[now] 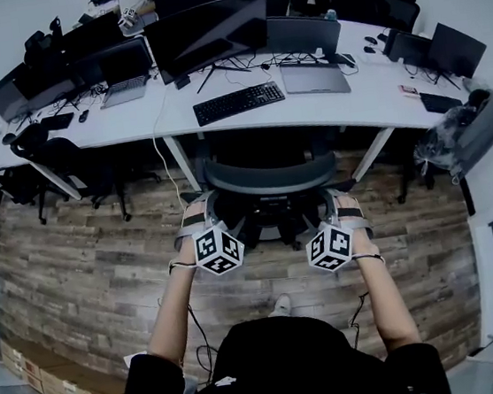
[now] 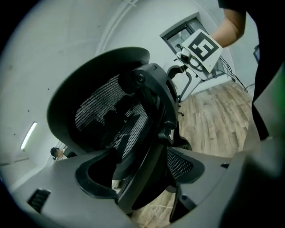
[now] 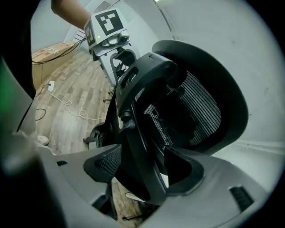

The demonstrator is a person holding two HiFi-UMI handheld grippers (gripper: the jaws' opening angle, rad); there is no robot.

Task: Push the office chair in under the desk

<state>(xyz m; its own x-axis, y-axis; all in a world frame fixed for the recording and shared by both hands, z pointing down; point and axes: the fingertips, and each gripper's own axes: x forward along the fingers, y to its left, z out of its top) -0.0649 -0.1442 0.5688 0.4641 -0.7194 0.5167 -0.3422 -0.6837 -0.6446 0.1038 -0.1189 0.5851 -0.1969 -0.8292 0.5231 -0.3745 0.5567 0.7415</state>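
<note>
The black mesh office chair point(image 1: 271, 180) stands with its seat under the white desk point(image 1: 325, 106), only its curved backrest showing. My left gripper point(image 1: 197, 217) is at the backrest's left edge and my right gripper point(image 1: 343, 202) at its right edge. In the left gripper view the chair's back frame point(image 2: 147, 133) runs between the open jaws of the left gripper point(image 2: 142, 178), with gaps on both sides. The right gripper view shows the same: the frame point(image 3: 138, 133) passes between the spread jaws of the right gripper point(image 3: 142, 171), untouched by the pads.
On the desk are a curved monitor point(image 1: 208, 31), a keyboard point(image 1: 238, 102) and a laptop point(image 1: 314, 76). Other black chairs point(image 1: 64, 165) stand at the left, a grey backpack point(image 1: 470, 133) at the right. Cardboard boxes point(image 1: 46, 377) line the floor's near left.
</note>
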